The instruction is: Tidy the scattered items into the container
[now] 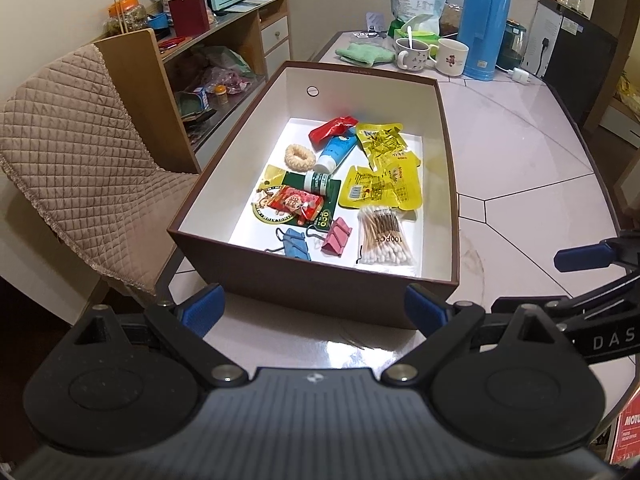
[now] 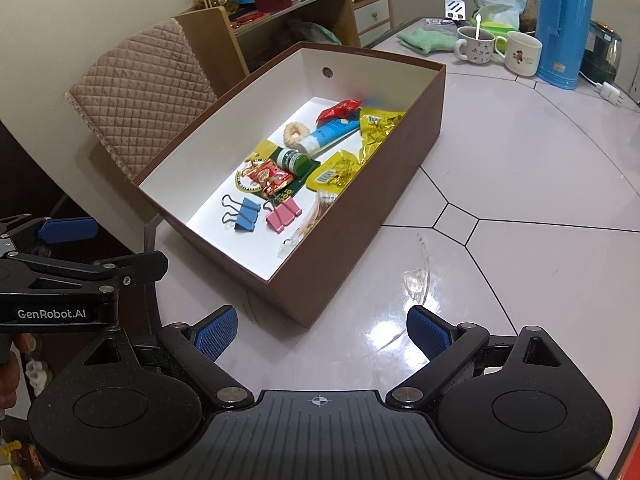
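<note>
Both grippers hang above the glossy tiled table (image 1: pixel 520 152) with nothing in them: the left gripper (image 1: pixel 314 310) and the right gripper (image 2: pixel 322 336) each have their ribbed blue pads spread wide apart. Between them stands the brown cardboard box (image 1: pixel 320 292), rectangular, white inside, with a round hole in its far wall. Every loose item lies on its floor: a crinkly red packet (image 1: pixel 332 128), a smooth blue tube (image 1: pixel 336 152), a knitted ring-shaped hair tie (image 1: pixel 298 156), two shiny yellow pouches (image 1: pixel 380 184), a blue binder clip (image 1: pixel 294 242), a pink binder clip (image 1: pixel 336 236) and a clear pack of cotton swabs (image 1: pixel 382 240). The left view shows the swabs whole; in the right view the box's near wall hides most of them. Only the right view shows a clear plastic scrap (image 2: pixel 418 276) on the table beside the box.
</note>
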`<act>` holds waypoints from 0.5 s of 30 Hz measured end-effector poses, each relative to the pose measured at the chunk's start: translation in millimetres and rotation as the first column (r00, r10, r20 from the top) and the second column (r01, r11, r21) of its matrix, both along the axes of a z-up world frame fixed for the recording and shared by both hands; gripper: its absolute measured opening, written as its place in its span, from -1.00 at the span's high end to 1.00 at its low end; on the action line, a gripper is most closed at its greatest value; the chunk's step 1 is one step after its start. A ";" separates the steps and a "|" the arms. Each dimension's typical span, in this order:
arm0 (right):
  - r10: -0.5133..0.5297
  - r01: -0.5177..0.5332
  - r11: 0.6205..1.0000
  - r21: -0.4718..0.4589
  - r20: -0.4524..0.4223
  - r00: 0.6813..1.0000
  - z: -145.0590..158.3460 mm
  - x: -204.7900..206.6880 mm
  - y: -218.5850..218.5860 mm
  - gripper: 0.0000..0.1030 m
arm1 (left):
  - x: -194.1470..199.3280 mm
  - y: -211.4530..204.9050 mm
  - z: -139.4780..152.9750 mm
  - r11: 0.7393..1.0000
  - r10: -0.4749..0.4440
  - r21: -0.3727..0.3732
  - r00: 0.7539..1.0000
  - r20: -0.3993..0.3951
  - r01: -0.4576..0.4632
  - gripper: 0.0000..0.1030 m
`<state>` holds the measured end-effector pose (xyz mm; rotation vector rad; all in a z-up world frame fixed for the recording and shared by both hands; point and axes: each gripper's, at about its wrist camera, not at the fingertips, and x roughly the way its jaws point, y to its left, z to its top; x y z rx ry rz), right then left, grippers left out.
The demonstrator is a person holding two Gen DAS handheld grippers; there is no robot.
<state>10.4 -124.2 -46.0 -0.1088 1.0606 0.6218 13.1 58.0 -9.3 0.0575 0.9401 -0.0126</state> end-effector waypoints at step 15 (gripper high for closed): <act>0.032 -0.032 0.999 -0.002 -0.008 0.999 -2.9 -1.7 -4.0 -0.83 | -8.9 -7.6 -4.3 0.999 0.029 0.025 1.000 0.003 -0.029 -0.84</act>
